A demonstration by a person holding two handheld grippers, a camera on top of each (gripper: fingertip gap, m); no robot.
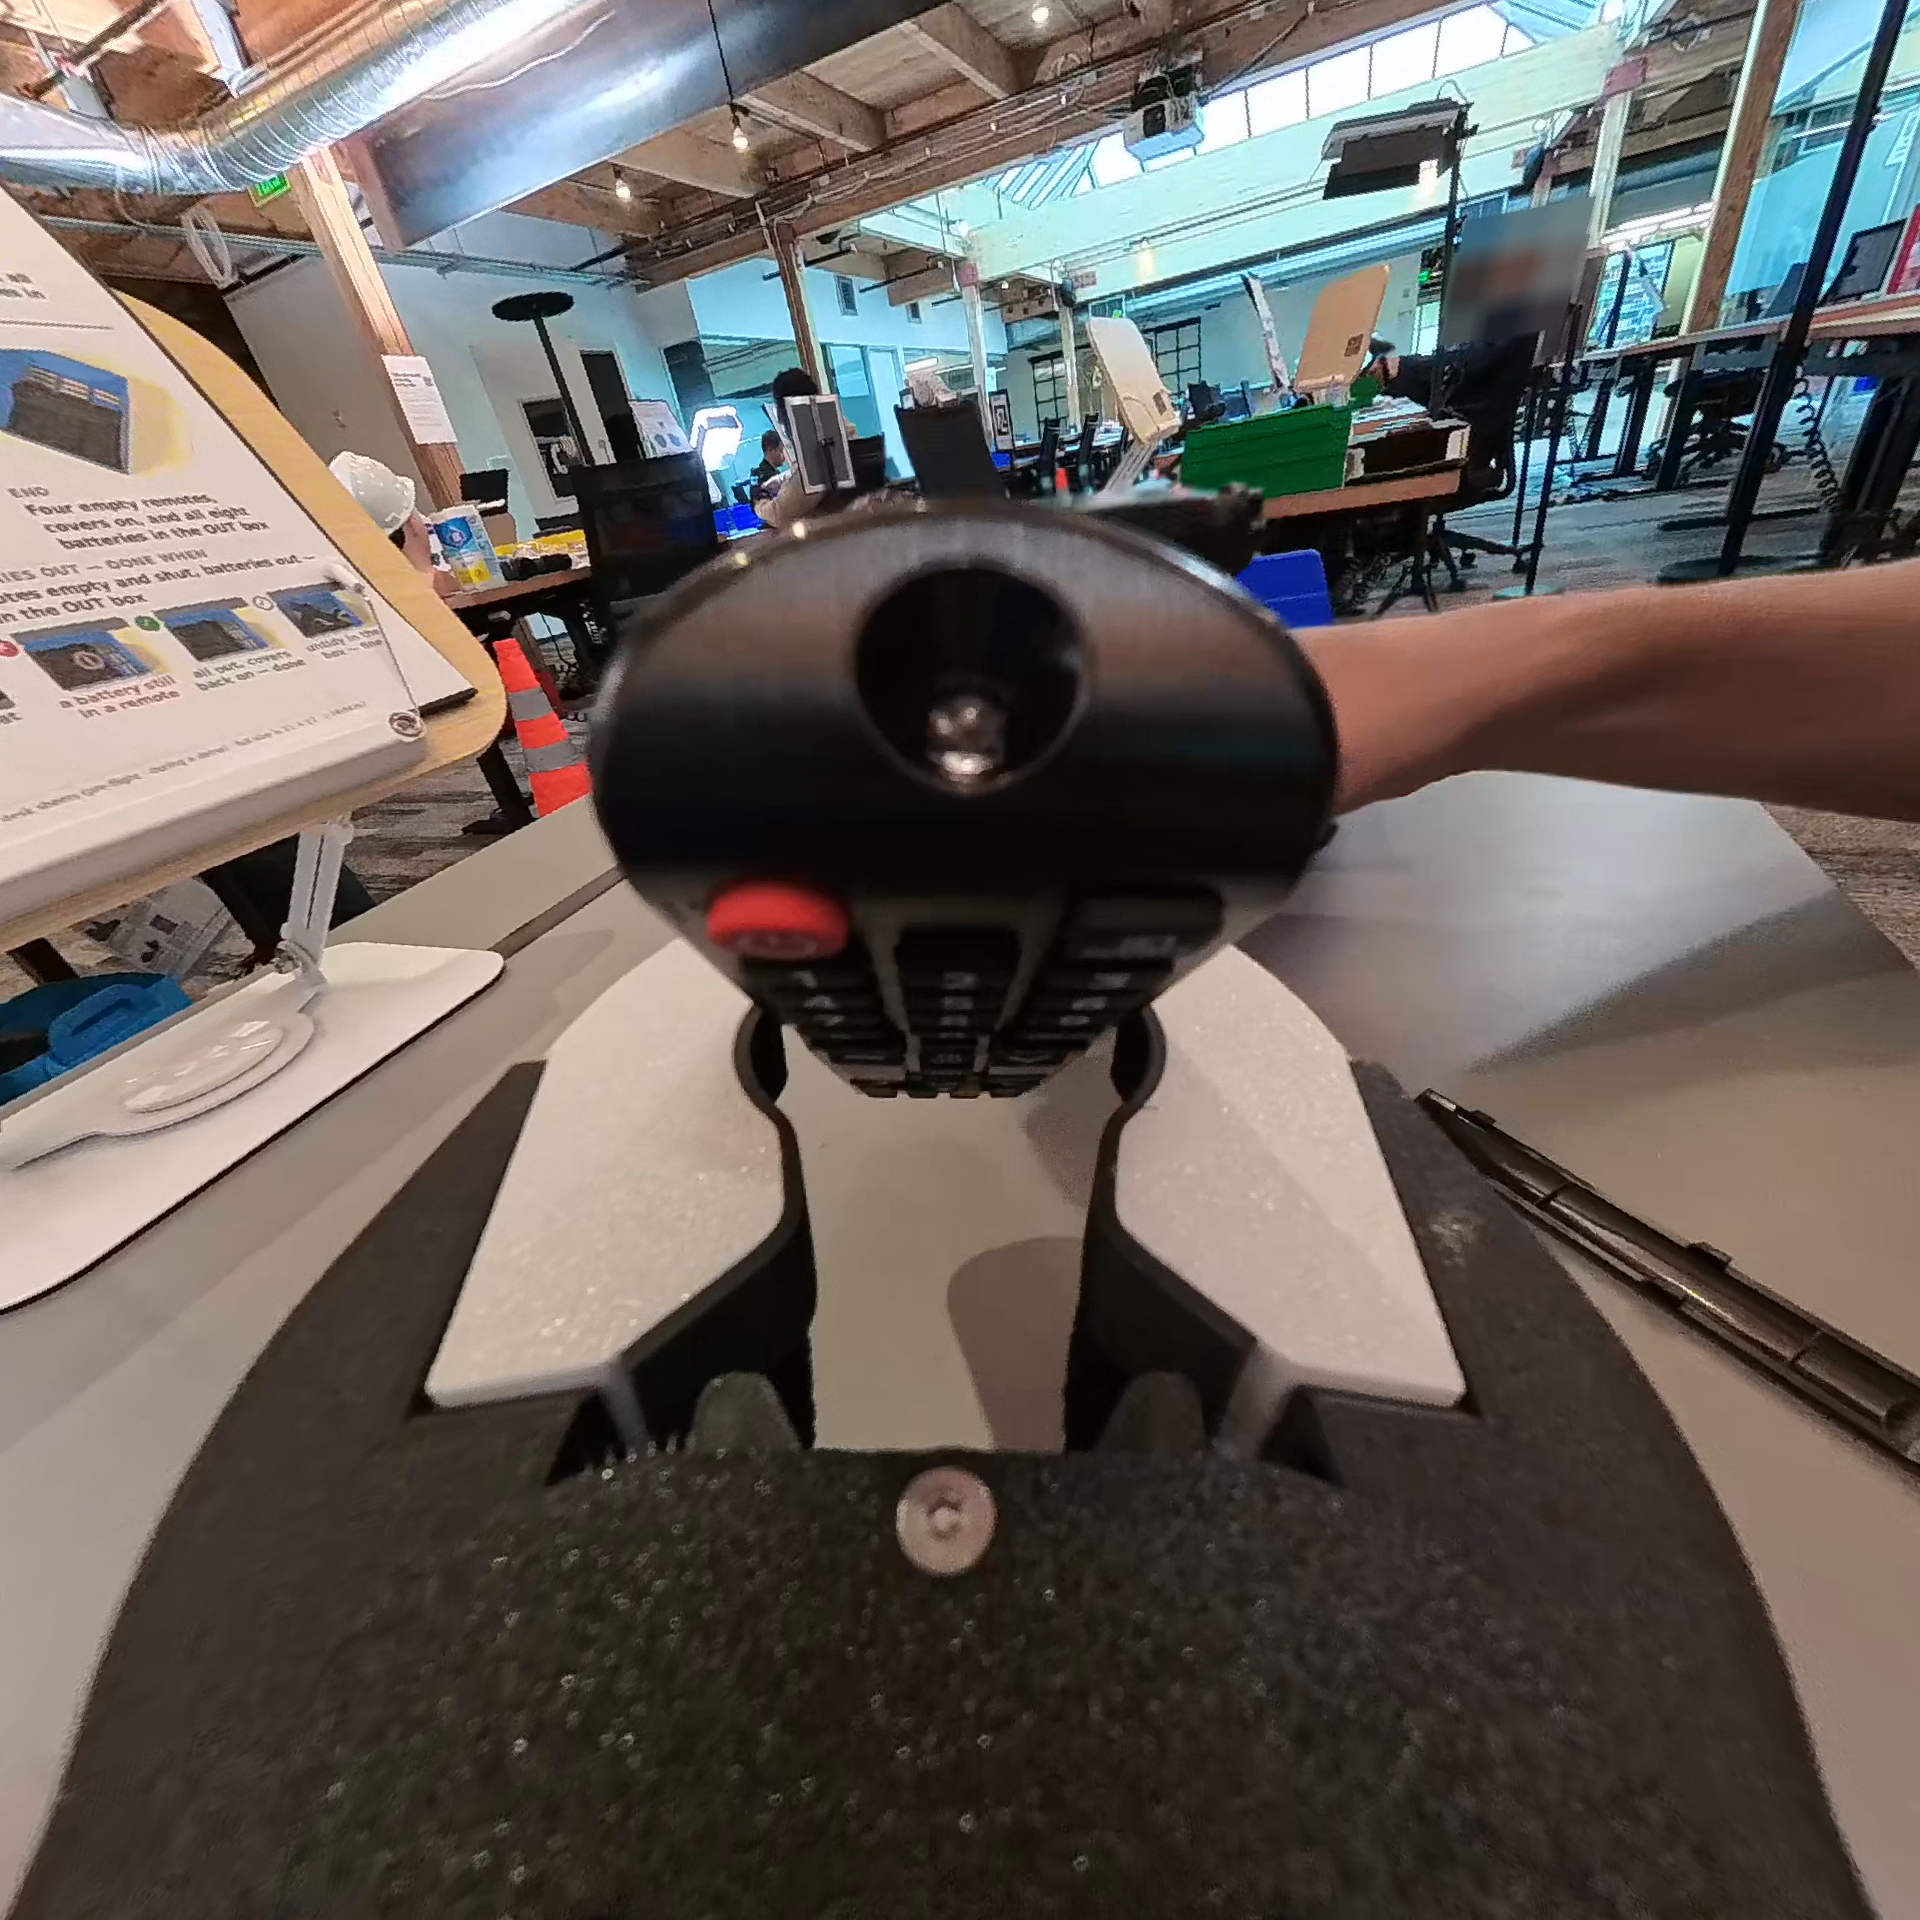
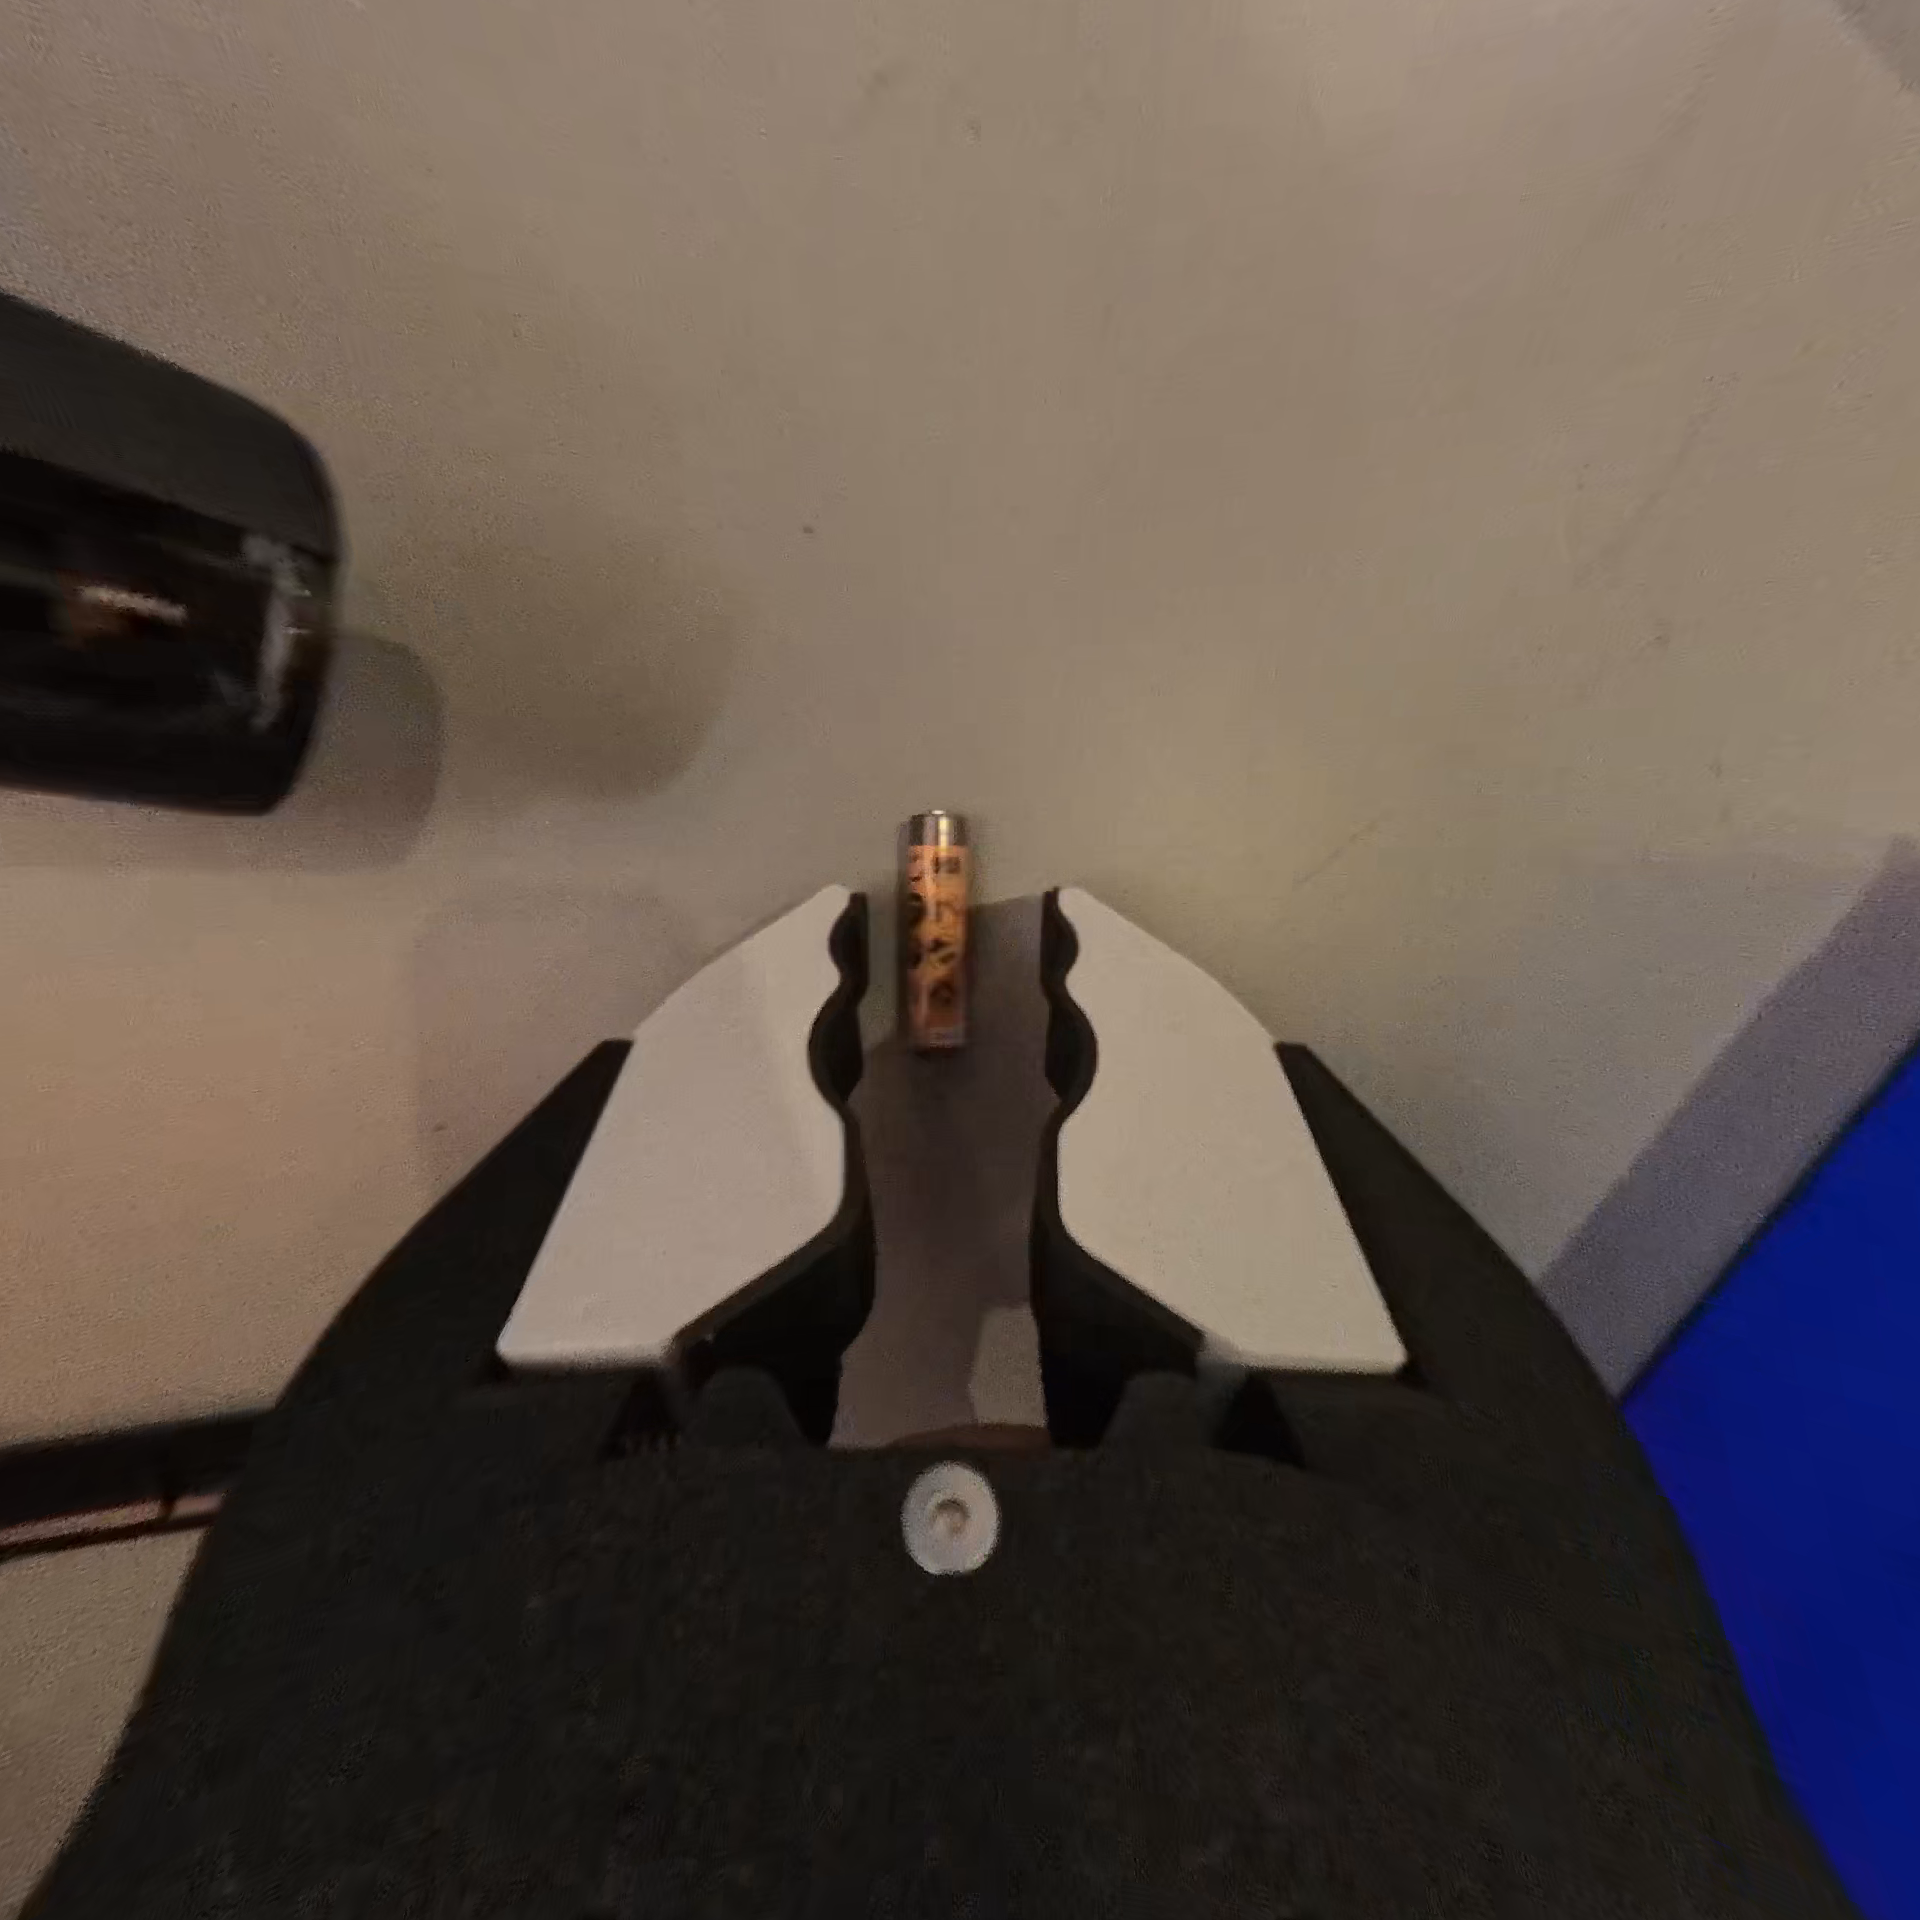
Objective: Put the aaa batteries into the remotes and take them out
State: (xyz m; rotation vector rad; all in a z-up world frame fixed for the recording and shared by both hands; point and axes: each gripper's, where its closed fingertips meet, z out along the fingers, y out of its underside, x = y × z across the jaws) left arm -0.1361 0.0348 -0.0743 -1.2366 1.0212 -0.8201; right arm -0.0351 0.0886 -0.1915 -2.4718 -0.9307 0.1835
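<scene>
In the left wrist view my left gripper (image 1: 948, 1039) is shut on a black remote (image 1: 966, 727) with a red button. It holds the remote above the grey table, with one end pointing at the camera. In the right wrist view my right gripper (image 2: 951, 904) is open and points down at the table. A copper and black AAA battery (image 2: 935, 935) lies on the table between its white fingertips (image 2: 790, 956), closer to the left one, with a gap on both sides. A blurred black remote end (image 2: 145, 603) shows at the left edge.
An instruction board (image 1: 177, 582) on a white stand is at the left, with a blue box (image 1: 83, 1029) below it. A long thin black bar (image 1: 1662, 1278) lies on the table at the right. A person's forearm (image 1: 1610, 686) reaches in. A blue box (image 2: 1818, 1455) is on the right.
</scene>
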